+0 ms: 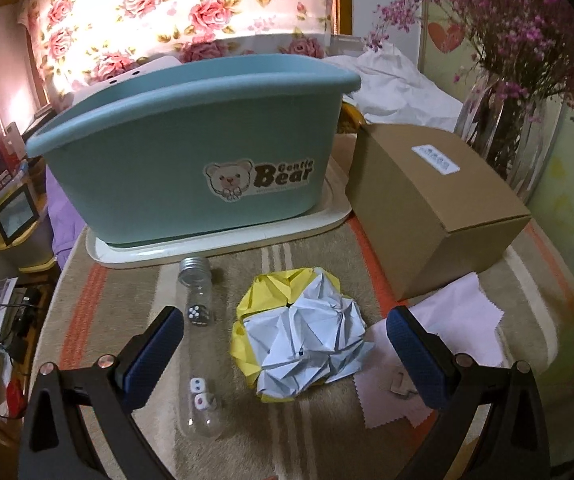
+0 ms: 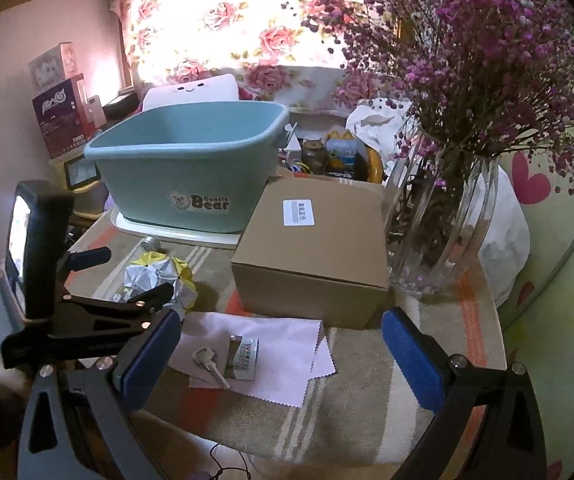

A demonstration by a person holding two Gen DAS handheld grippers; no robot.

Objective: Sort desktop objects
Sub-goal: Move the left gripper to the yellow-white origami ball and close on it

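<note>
A teal "Gentle Bear" tub (image 1: 191,152) stands on a white tray (image 1: 223,240) at the back of the table; it also shows in the right wrist view (image 2: 191,168). In front of it lie a clear tube with dice (image 1: 201,344) and a yellow-and-white folded paper ball (image 1: 303,340). My left gripper (image 1: 287,356) is open, its jaws either side of the paper ball and above it. My right gripper (image 2: 283,364) is open and empty over a white cloth (image 2: 275,344) that carries a key with a tag (image 2: 227,360). The left gripper also shows in the right wrist view (image 2: 99,284).
A brown cardboard box (image 1: 431,208) sits right of the tub, also in the right wrist view (image 2: 315,248). A glass vase of purple flowers (image 2: 439,216) stands at the far right. Clutter and boxes (image 2: 63,116) lie behind and left of the table.
</note>
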